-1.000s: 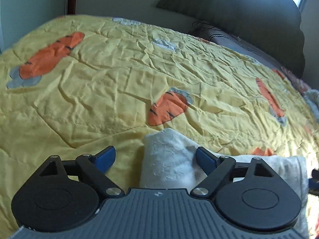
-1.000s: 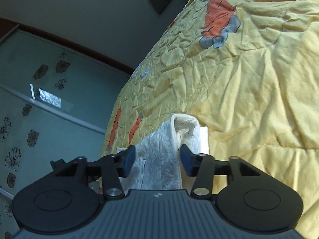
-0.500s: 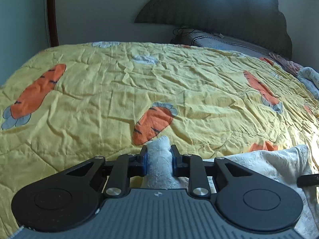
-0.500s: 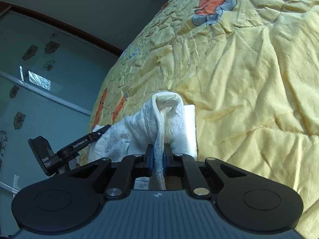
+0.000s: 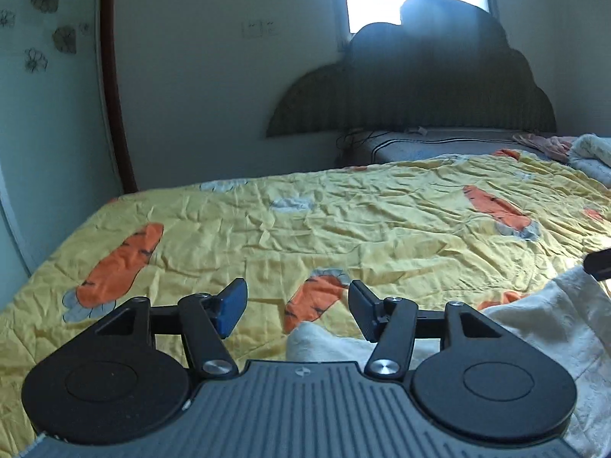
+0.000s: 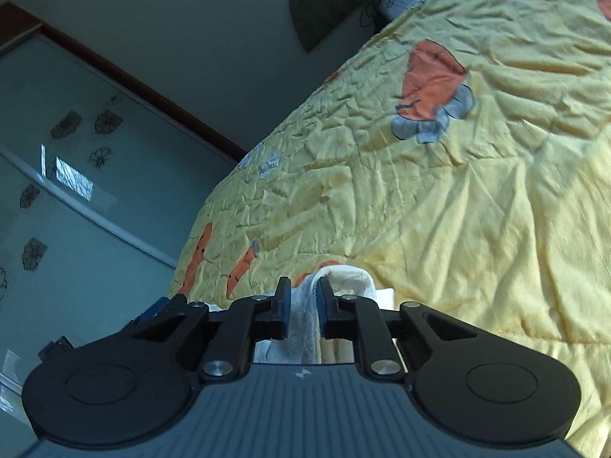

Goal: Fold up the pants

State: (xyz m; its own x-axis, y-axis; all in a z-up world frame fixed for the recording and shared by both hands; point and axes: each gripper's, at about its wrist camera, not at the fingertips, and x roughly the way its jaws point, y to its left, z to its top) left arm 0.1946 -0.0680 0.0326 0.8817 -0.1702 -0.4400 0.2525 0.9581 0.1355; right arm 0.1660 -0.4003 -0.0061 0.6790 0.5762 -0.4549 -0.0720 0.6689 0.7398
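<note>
Textured white cloth pants (image 5: 534,328), crinkled quilt (image 5: 343,229)

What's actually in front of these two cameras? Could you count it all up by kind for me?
Grippers: 2, the left gripper and the right gripper
white pants: 1
yellow carrot quilt: 1
headboard: 1
Total: 5

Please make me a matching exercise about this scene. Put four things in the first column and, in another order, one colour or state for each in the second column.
Column 1
1. left gripper
2. right gripper
3. pants
4. quilt

Column 2
A. white, textured fabric
B. jaws wide apart, holding nothing
C. yellow with orange carrots
D. jaws closed on a fold of cloth

Pairs: 1-B, 2-D, 3-A, 4-C
</note>
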